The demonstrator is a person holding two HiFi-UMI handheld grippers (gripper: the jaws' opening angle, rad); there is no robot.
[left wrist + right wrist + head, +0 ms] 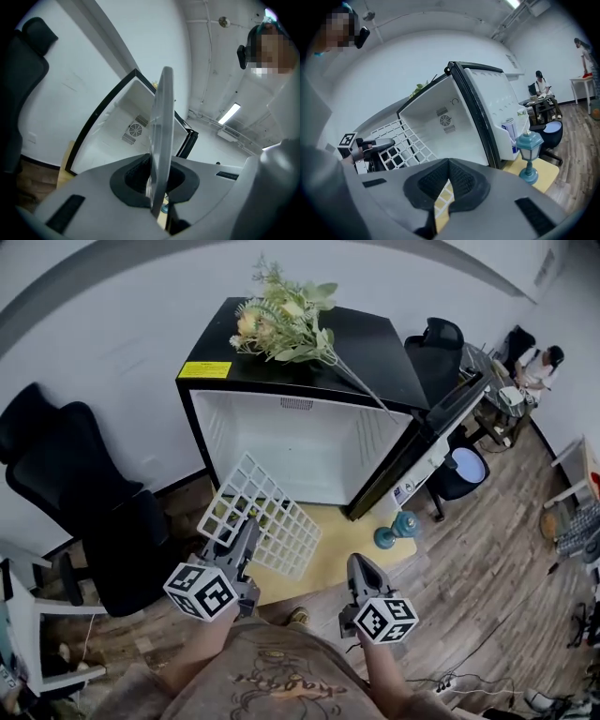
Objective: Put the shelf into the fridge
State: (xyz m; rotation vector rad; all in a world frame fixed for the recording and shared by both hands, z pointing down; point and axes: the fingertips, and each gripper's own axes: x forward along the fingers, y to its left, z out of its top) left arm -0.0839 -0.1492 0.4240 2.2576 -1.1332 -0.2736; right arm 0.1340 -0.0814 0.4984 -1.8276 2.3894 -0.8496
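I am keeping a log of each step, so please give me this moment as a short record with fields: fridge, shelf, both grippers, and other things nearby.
fridge: black, door swung open, white inside, no shelf fitted
shelf: white grid, tilted, in front of the opening, not yet inside
left gripper: jaws closed on the shelf's edge
right gripper: jaws together, holding nothing
fridge top: flowers
floor: yellow mat, blue lantern near the door

The shelf (265, 515) is a white grid with a smooth coat. The fridge (309, 442) is smooth and white inside, and its black top shines a little. The floor (487, 549) is brown wood planks. The chair (84, 493) looks matt black.
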